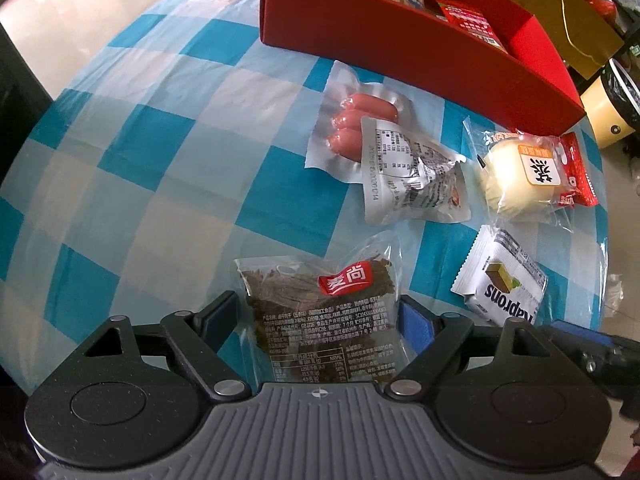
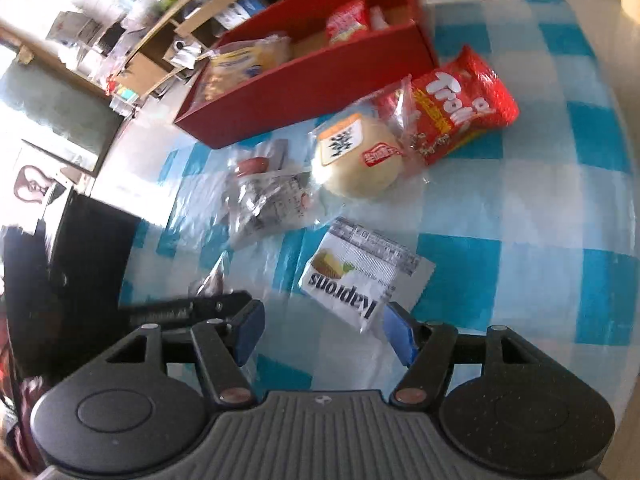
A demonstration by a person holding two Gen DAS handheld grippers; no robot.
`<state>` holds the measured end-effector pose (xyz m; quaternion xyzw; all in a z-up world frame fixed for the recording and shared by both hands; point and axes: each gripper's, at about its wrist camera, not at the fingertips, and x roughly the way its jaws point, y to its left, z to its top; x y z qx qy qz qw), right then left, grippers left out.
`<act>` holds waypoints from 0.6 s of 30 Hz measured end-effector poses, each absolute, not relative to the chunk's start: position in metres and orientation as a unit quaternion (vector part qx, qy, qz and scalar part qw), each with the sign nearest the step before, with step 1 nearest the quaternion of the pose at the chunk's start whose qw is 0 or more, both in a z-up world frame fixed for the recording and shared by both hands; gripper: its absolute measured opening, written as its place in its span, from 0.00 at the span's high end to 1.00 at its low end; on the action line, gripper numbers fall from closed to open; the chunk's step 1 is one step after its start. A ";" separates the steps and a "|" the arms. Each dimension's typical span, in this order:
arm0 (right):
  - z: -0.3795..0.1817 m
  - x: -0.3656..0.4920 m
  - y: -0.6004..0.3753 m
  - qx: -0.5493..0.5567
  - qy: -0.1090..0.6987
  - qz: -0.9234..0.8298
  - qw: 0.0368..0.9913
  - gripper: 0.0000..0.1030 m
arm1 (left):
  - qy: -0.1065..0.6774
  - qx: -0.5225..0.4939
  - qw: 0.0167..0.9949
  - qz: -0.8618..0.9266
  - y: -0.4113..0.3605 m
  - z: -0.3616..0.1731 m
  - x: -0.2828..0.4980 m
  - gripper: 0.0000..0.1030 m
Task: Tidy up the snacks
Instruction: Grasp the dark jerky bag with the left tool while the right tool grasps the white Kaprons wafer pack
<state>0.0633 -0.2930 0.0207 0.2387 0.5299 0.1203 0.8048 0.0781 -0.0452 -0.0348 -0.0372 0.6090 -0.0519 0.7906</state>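
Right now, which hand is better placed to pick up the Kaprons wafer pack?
Right. The right tool is open with the Kaprons pack just ahead of its fingers; the left tool is open around the dried-meat pack.

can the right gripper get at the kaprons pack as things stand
Probably yes. The right gripper is open, and the Kaprons pack lies flat on the tablecloth just ahead, its near corner already between the fingers. Nothing sits on top of it or blocks the way.

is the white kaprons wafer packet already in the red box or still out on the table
Still out: the white Kaprons wafer packet lies flat on the blue checked tablecloth, apart from the red cardboard box.
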 end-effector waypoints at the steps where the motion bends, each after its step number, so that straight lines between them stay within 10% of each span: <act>1: 0.026 0.062 -0.289 0.204 0.521 0.109 0.821 0.37 | 0.609 -0.037 0.790 -0.052 -0.045 -0.035 0.078 0.15; 7: 0.017 0.094 -0.250 -0.006 0.515 0.108 0.851 0.37 | 0.609 -0.027 0.791 -0.051 -0.049 -0.037 0.076 0.13; 18: 0.005 0.102 -0.241 0.002 0.523 0.158 0.837 0.23 | 0.605 0.012 0.796 -0.033 -0.053 -0.048 0.074 0.06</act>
